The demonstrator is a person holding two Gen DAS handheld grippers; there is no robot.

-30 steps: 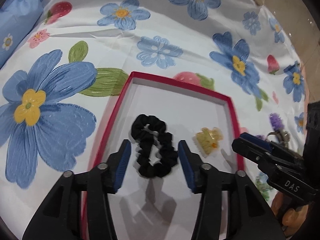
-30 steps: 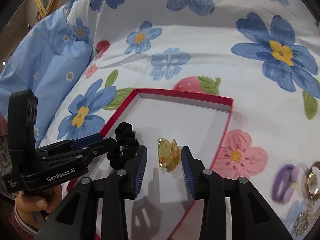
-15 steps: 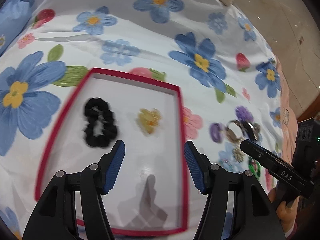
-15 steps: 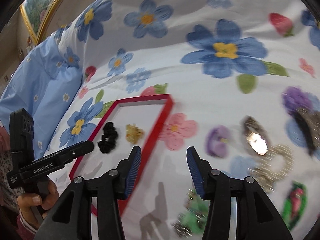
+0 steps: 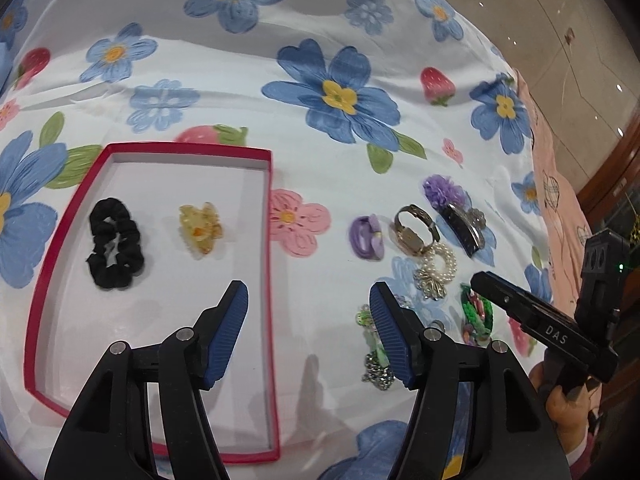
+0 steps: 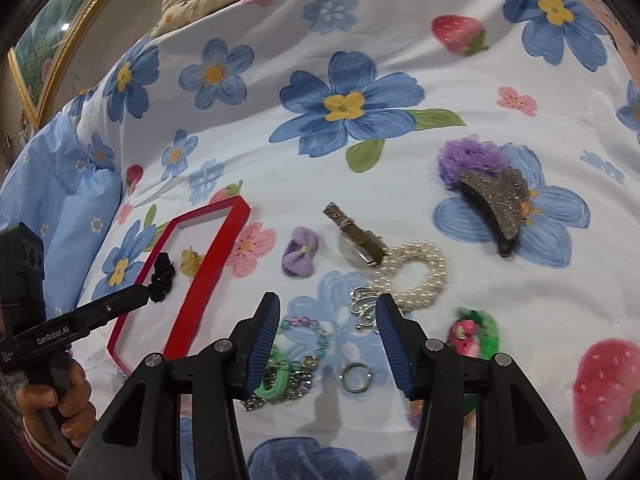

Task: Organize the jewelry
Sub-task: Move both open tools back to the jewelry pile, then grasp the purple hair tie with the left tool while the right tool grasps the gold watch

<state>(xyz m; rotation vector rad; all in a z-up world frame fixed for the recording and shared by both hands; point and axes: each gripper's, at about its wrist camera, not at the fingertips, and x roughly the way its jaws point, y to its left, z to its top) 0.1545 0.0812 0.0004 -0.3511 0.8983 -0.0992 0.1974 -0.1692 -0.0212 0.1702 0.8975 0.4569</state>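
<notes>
The left gripper's [image 5: 308,334] right finger hides part of a green beaded piece, possibly a bracelet [image 6: 298,354]. All lies on a flower-print bedsheet [image 5: 360,12]; only the right wrist view shows a gilt picture frame [image 6: 48,56]. The red tray [image 5: 268,240] holds a black scrunchie [image 5: 114,248] and yellow claw clip [image 5: 200,230]. Both grippers gape, holding nothing; the right gripper [image 6: 326,334] hangs above a metal ring [image 6: 355,377], near a pearl bracelet [image 6: 416,276].

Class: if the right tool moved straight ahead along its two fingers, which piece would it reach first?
Probably the silver filigree charm joined to the pearl bracelet, just ahead of the open right tool; depth is uncertain, since the small ring lies nearer but lower.
</notes>
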